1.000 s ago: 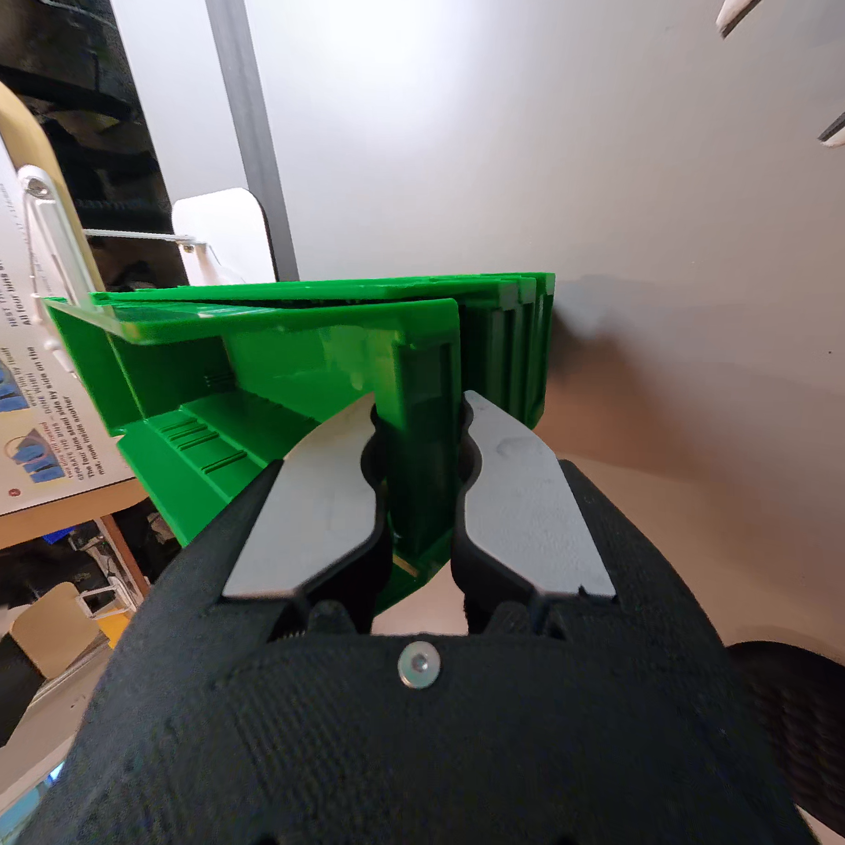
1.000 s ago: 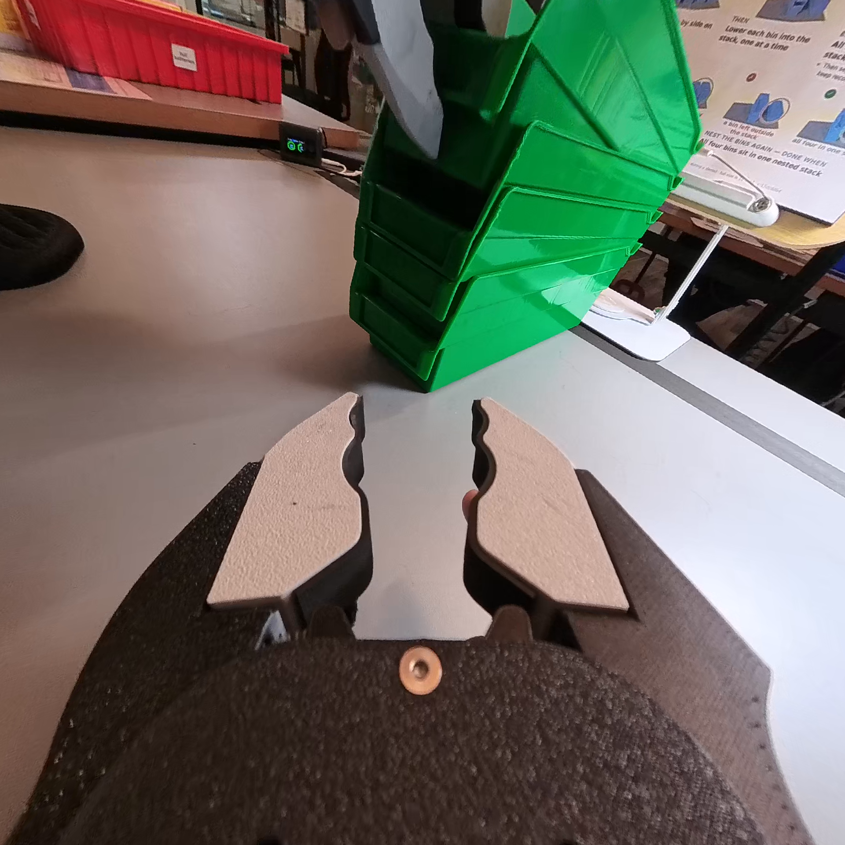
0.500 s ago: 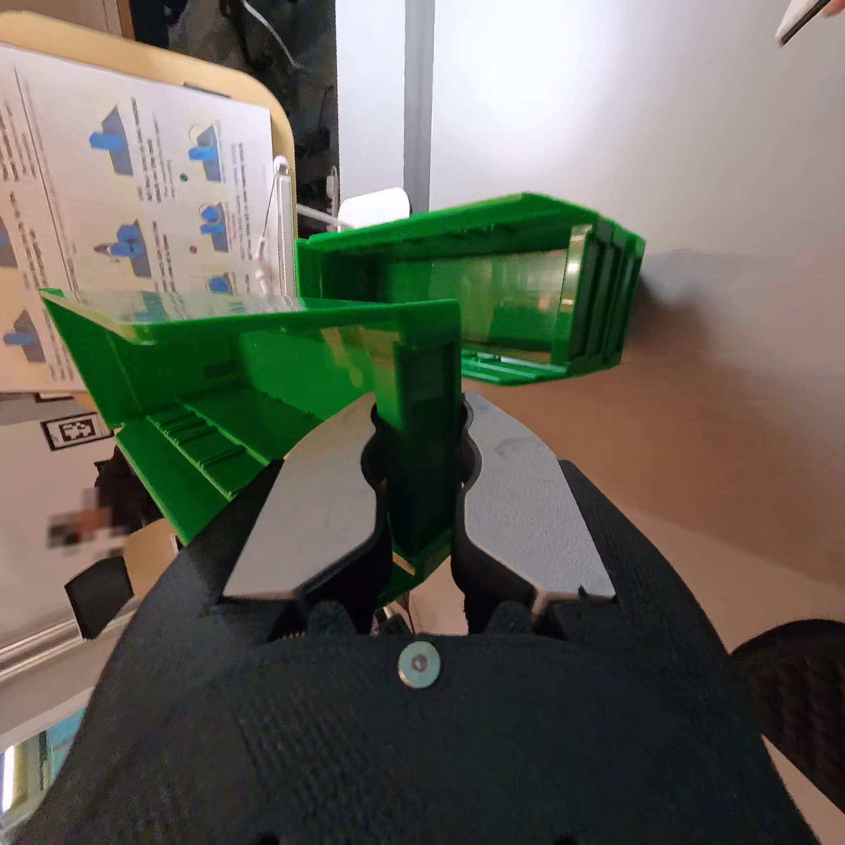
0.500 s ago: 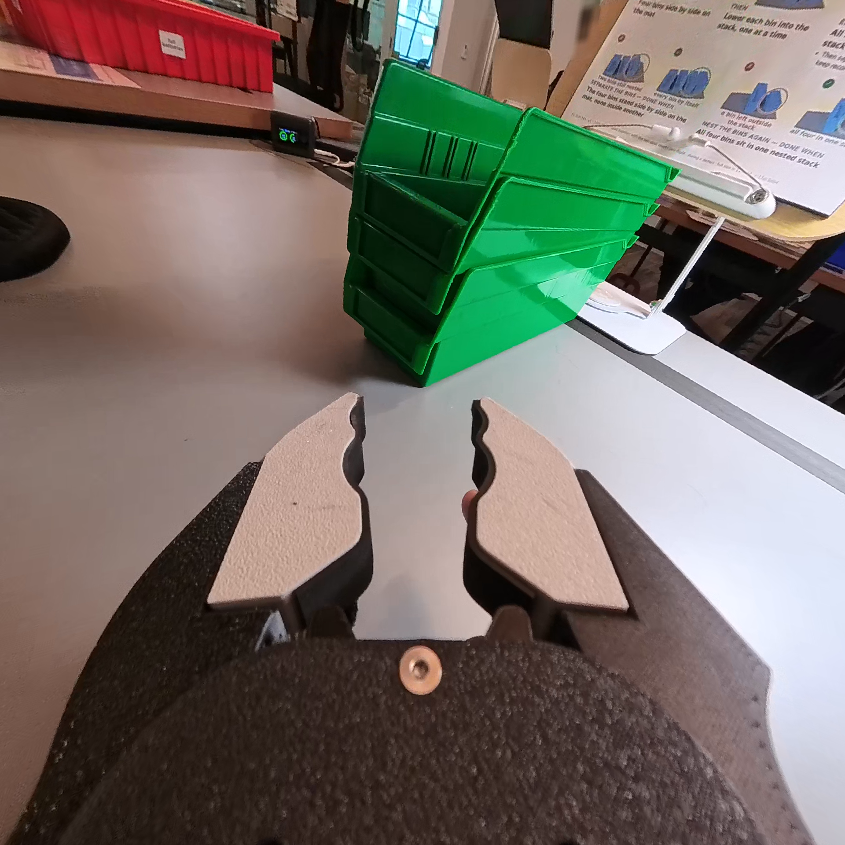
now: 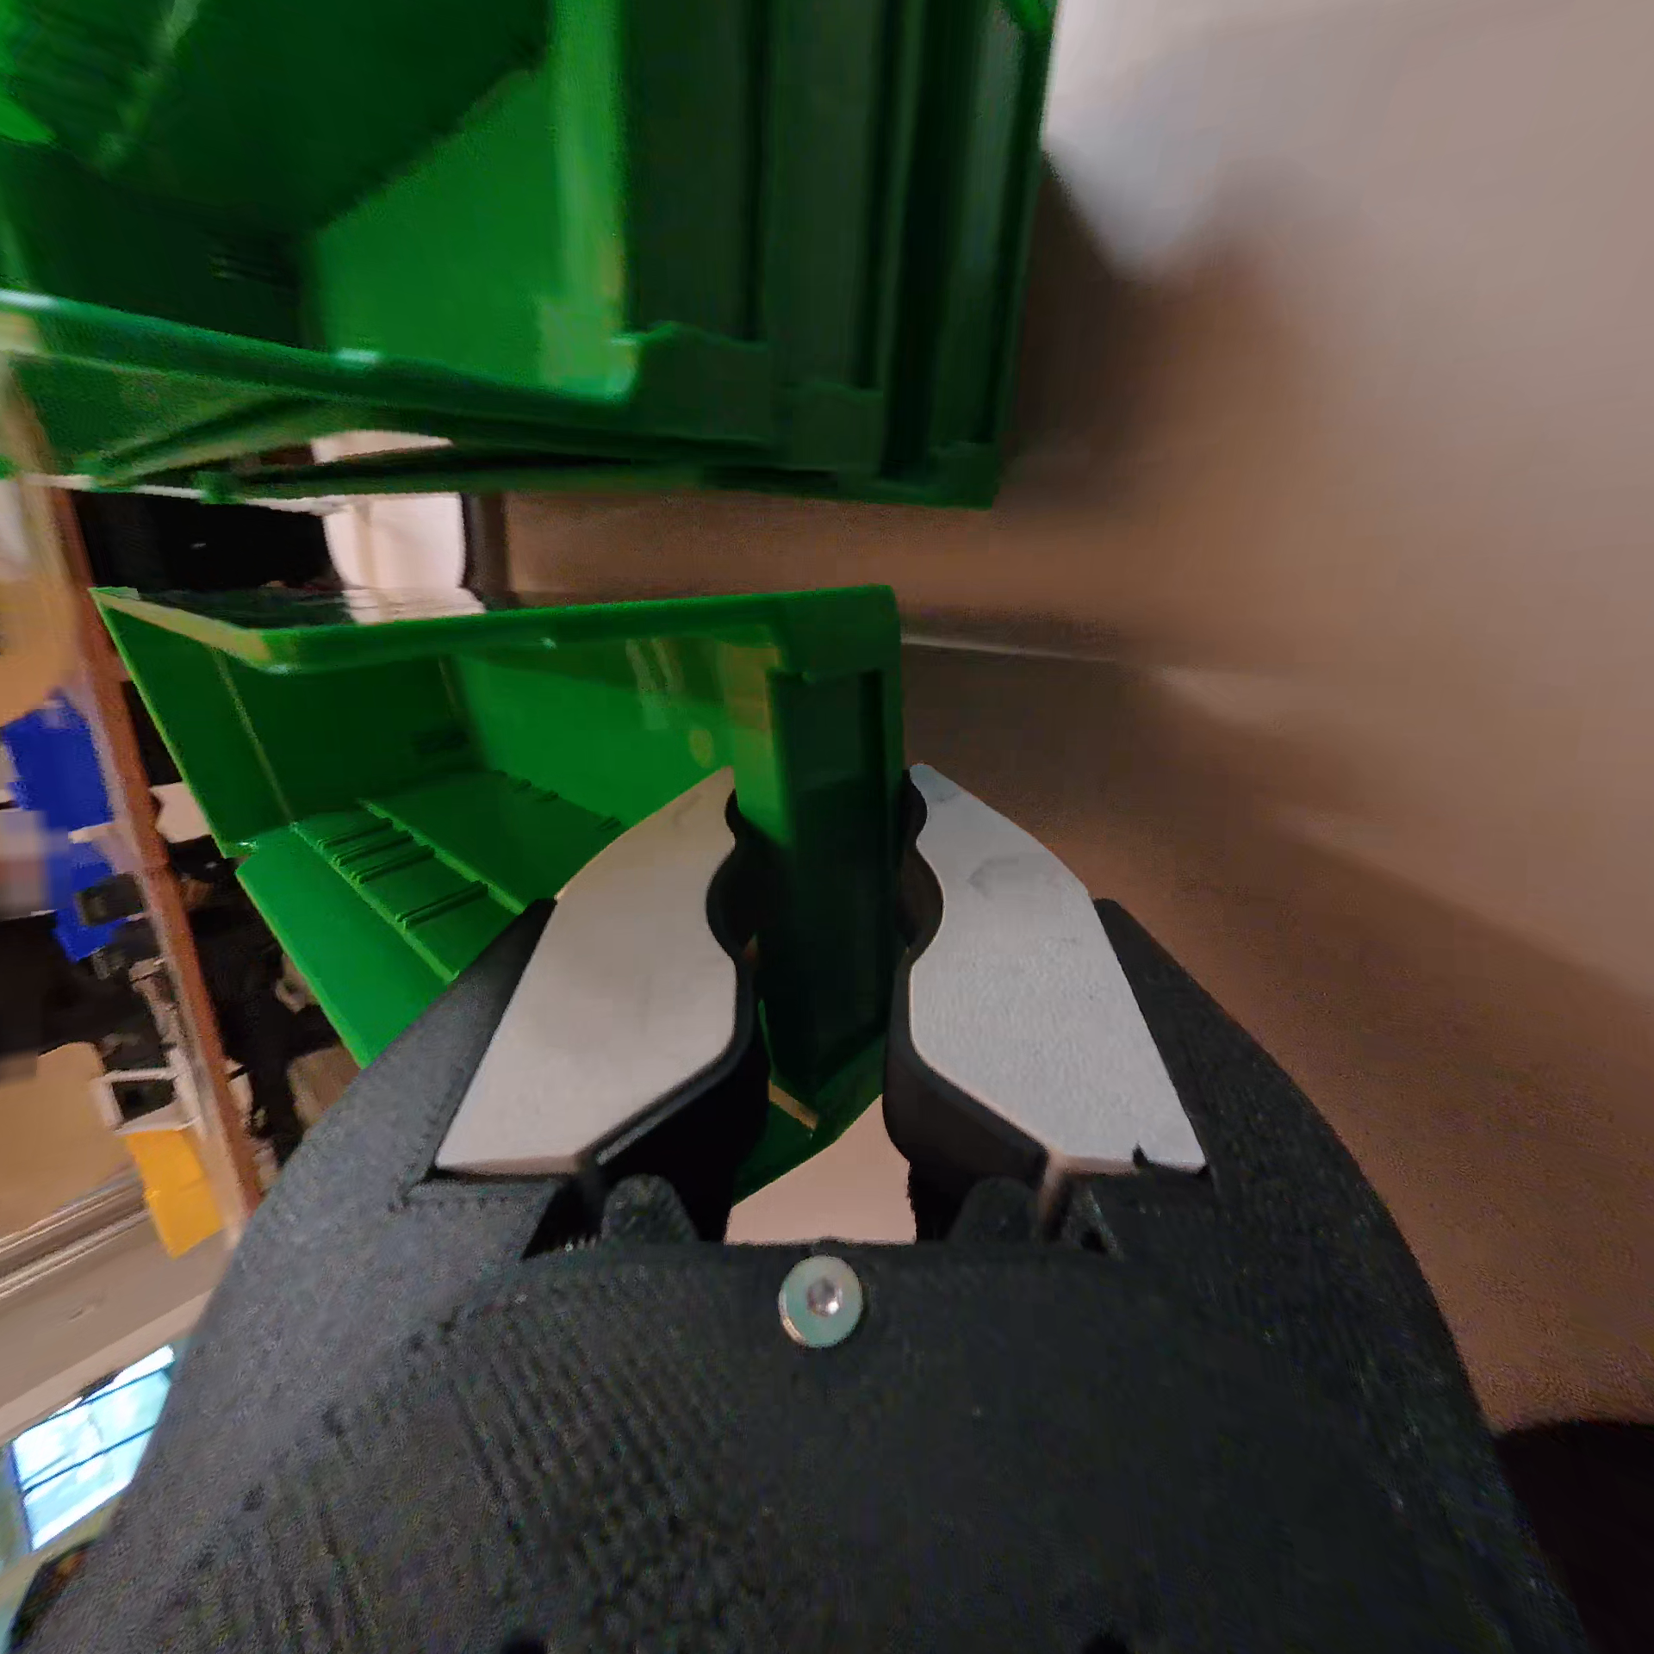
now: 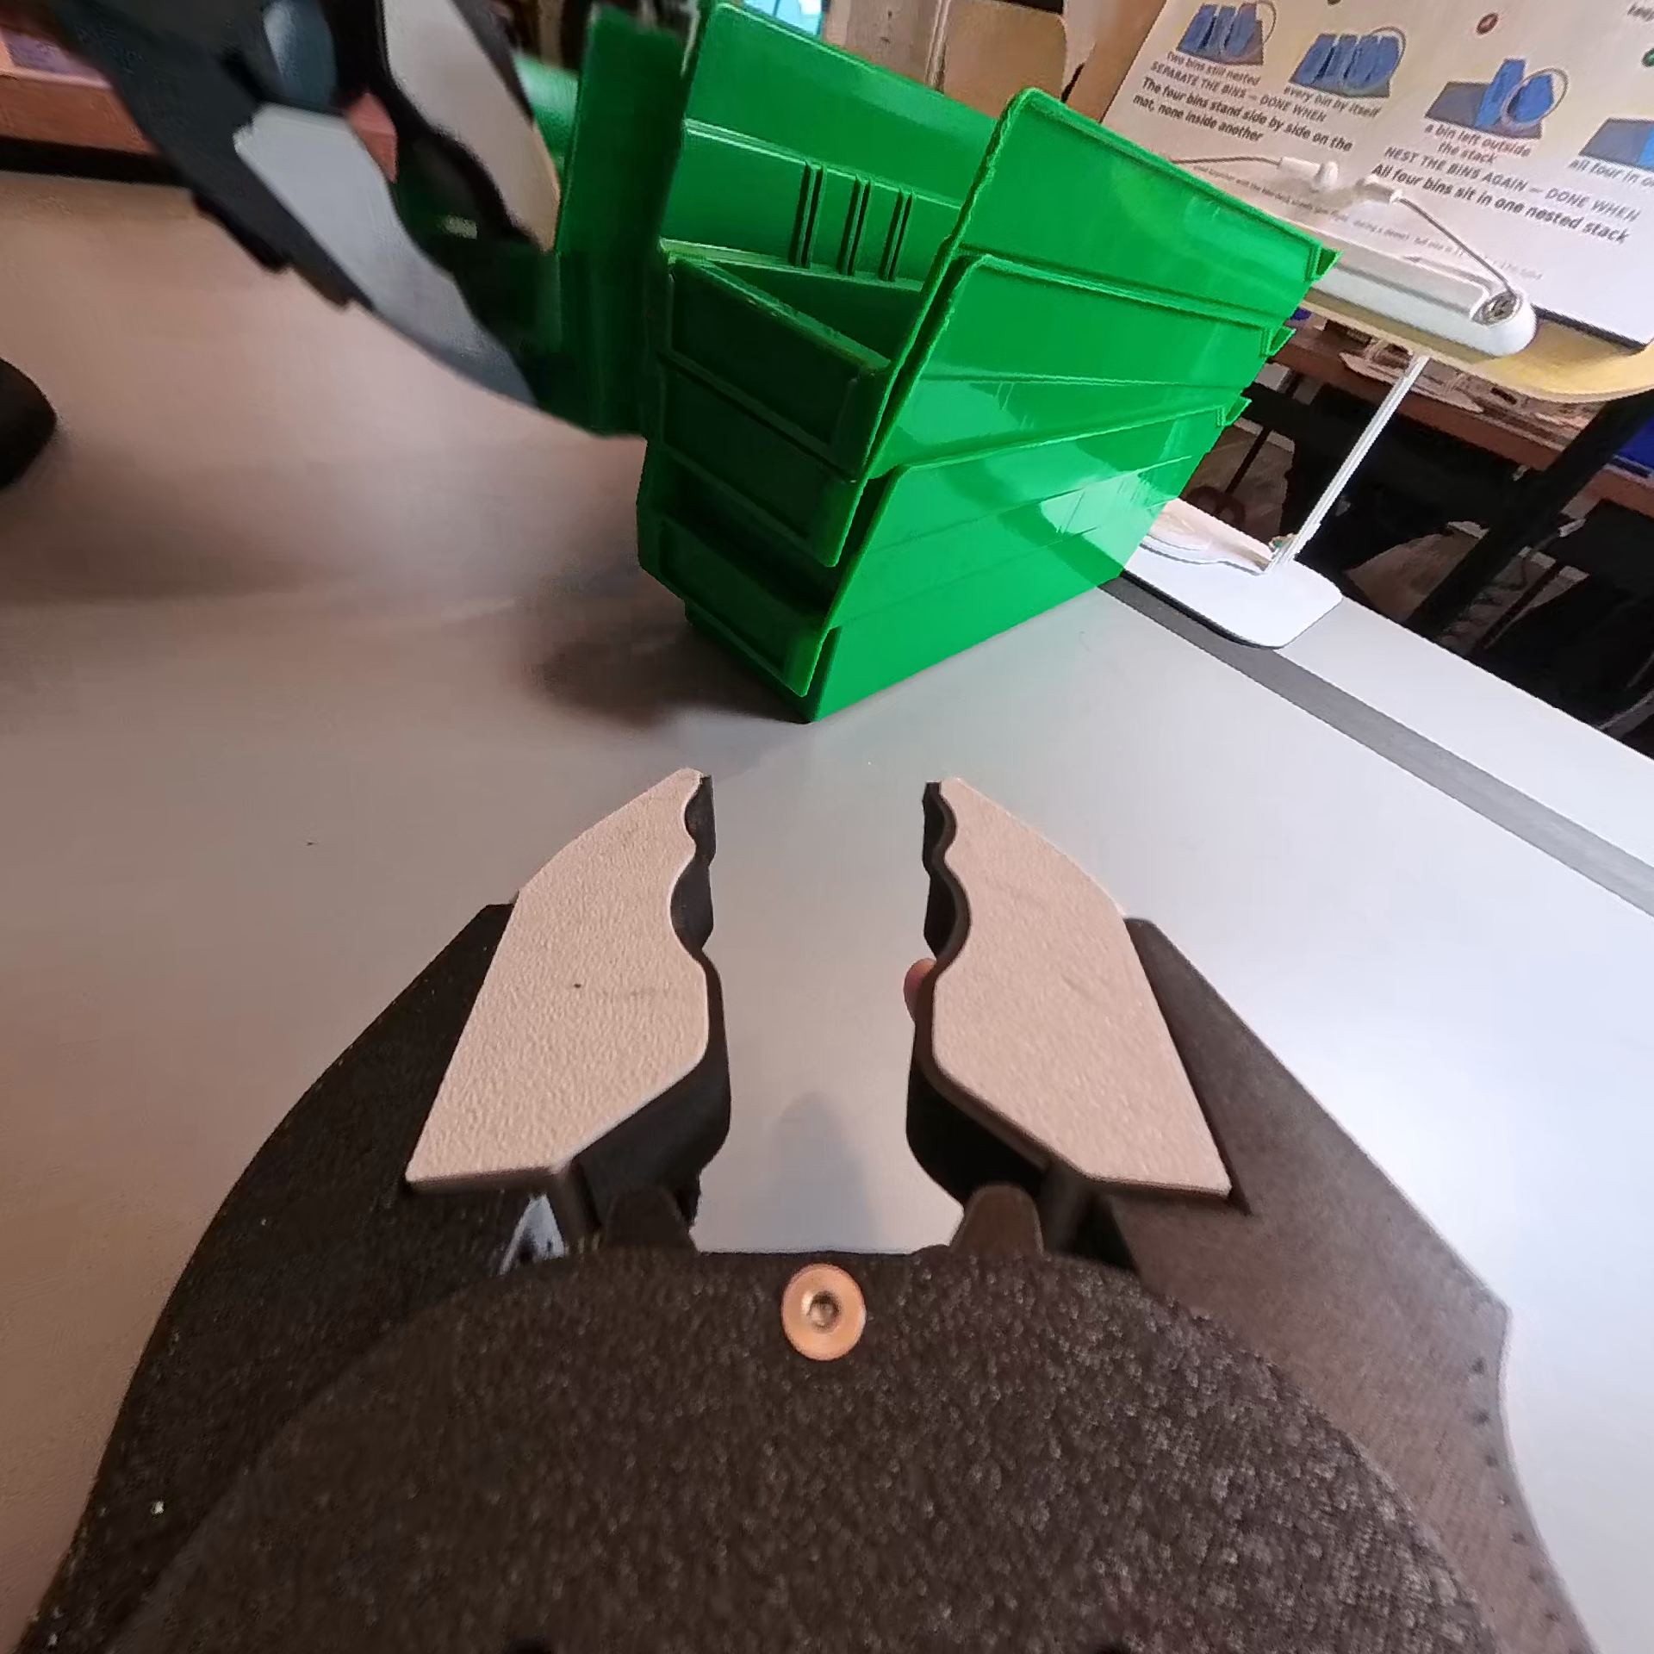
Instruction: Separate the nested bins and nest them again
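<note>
Since half a second ago the left gripper (image 5: pixel 823 788) has carried its green bin (image 5: pixel 501 805) down beside the nested stack (image 6: pixel 940 430), which now fills the top of the left wrist view instead of sitting well beyond the held bin. Grey table (image 6: pixel 1253 895): bears the stack, with a darker strip crossing its right side. Nested stack: green bins, upright, front lips facing the right gripper. Held bin: turned on its side, its end wall pinched between the left gripper's fingers, just left of the stack; touching or apart cannot be told through the blur. Instruction sheet (image 6: pixel 1396 107): propped behind the stack on a white stand (image 6: pixel 1253 600). Right gripper (image 6: pixel 819 788): low over the table in front of the stack, jaws parted and empty, placed as before.
</note>
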{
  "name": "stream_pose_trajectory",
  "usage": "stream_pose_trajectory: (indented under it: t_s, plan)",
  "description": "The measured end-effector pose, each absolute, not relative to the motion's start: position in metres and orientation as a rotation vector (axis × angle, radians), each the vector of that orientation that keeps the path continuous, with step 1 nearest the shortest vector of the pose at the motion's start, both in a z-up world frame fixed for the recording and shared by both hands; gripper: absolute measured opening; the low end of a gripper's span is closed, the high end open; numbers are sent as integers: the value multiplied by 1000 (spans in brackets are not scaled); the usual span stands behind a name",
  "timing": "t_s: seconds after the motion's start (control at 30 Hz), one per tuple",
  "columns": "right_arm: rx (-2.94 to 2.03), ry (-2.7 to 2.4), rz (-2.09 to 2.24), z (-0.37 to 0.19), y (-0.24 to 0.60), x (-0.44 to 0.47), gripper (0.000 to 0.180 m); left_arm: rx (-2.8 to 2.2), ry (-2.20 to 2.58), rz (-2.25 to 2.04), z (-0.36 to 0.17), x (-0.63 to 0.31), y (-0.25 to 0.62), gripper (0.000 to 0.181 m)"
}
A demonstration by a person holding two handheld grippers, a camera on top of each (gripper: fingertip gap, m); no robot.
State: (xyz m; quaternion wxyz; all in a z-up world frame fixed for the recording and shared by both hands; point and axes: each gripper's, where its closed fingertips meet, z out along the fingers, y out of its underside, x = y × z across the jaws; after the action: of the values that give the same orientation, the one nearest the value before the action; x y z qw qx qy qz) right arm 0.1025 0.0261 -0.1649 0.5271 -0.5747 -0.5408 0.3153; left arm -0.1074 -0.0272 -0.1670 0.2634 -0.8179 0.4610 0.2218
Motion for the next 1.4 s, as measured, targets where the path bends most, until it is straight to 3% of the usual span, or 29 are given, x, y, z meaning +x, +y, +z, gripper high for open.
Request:
stream_pose_trajectory:
  t_s: [0.27, 0.43, 0.7, 0.9, 1.13, 1.4]
  plan:
    - [-1369, -1282, 759, -164, 26, 102, 45, -2123, 1216, 574, -215, -100, -22, 31]
    - [-1346, -1288, 749, -161, 24, 102, 46, -1985, 999, 415, -193, -76, -22, 49]
    - [-1167, -1483, 718, -119, -8, 79, 35, -1775, 717, 211, -147, -54, -37, 39]
    - [-1003, -1853, 422, -87, -33, 25, 33, -1871, 668, -29, -157, -42, -38, 39]
    - [-1067, -2204, -36, -111, 5, -29, 49, -1864, 631, -91, -169, -49, -51, 37]
    - [-1208, -2346, -185, -140, 30, -35, 28, -1815, 651, -122, -160, -42, -60, 37]
